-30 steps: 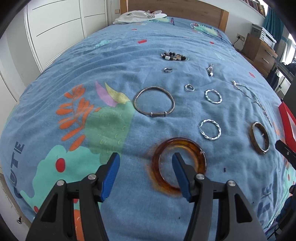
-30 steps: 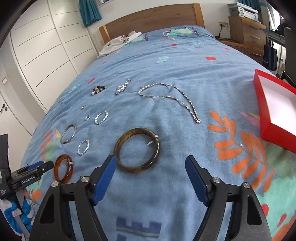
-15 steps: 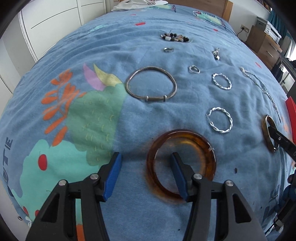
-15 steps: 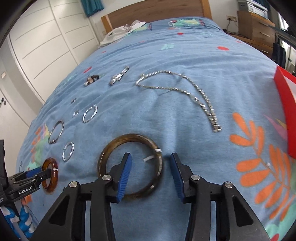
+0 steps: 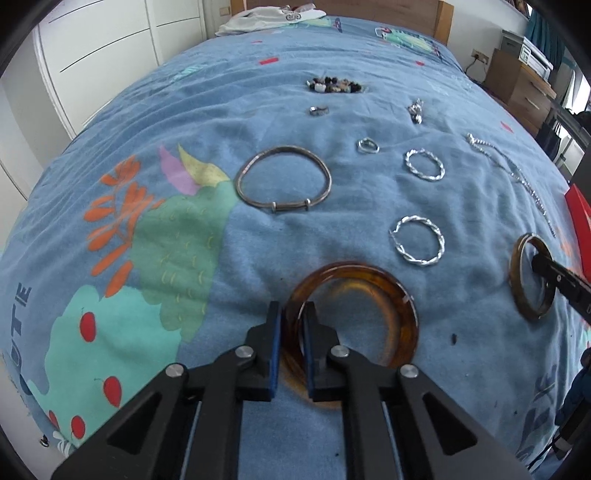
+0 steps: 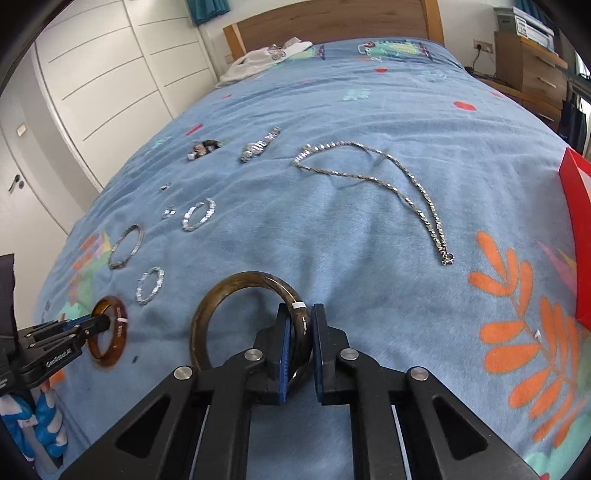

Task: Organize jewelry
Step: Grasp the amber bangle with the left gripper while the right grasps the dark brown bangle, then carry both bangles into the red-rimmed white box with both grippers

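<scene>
The amber bangle (image 5: 388, 291) lies on the blue bedspread (image 5: 221, 110), its near rim pinched by the left hand-held gripper (image 5: 291, 321), whose jaws have just closed on it. Right of that bangle, the right hand-held gripper (image 6: 301, 328), also just closed, pinches the dark brown bangle (image 6: 221, 295). Beyond the amber bangle lie two twisted silver hoops (image 5: 419, 240) and a silver bracelet (image 5: 282, 179); the red box (image 6: 576, 236) sits at the far right.

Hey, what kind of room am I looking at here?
Most likely a bedroom: jewelry is laid out on a bed with a blue patterned cover and a wooden headboard, white wardrobe doors alongside, and a wooden dresser nearby.
</scene>
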Demonstrator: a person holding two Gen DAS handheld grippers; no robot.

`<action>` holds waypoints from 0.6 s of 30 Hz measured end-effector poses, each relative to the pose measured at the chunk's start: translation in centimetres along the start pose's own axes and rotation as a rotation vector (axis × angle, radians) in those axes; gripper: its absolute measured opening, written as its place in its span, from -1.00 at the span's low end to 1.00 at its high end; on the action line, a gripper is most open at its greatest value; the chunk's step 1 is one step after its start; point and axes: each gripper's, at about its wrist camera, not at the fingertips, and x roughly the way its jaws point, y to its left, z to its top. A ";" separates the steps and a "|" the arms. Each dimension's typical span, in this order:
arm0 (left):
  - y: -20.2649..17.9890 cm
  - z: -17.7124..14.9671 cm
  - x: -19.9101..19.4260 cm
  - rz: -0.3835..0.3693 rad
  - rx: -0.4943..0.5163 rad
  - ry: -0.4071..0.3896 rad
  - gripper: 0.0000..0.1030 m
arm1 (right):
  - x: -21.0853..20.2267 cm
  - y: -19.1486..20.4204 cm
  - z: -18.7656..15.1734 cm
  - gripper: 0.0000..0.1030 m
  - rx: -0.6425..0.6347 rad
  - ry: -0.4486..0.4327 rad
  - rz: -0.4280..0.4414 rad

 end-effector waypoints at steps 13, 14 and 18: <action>-0.2 -2.0 -5.6 -0.024 -0.016 -0.091 -0.82 | -6.2 2.6 -1.0 -0.80 -0.070 -0.075 0.014; -0.2 -2.1 -6.1 -0.021 -0.014 -0.099 -0.82 | -6.8 2.8 -1.0 -0.80 -0.072 -0.083 0.015; -0.2 -2.7 -8.1 -0.010 -0.009 -0.133 -0.82 | -8.7 3.4 -1.2 -0.80 -0.086 -0.106 0.013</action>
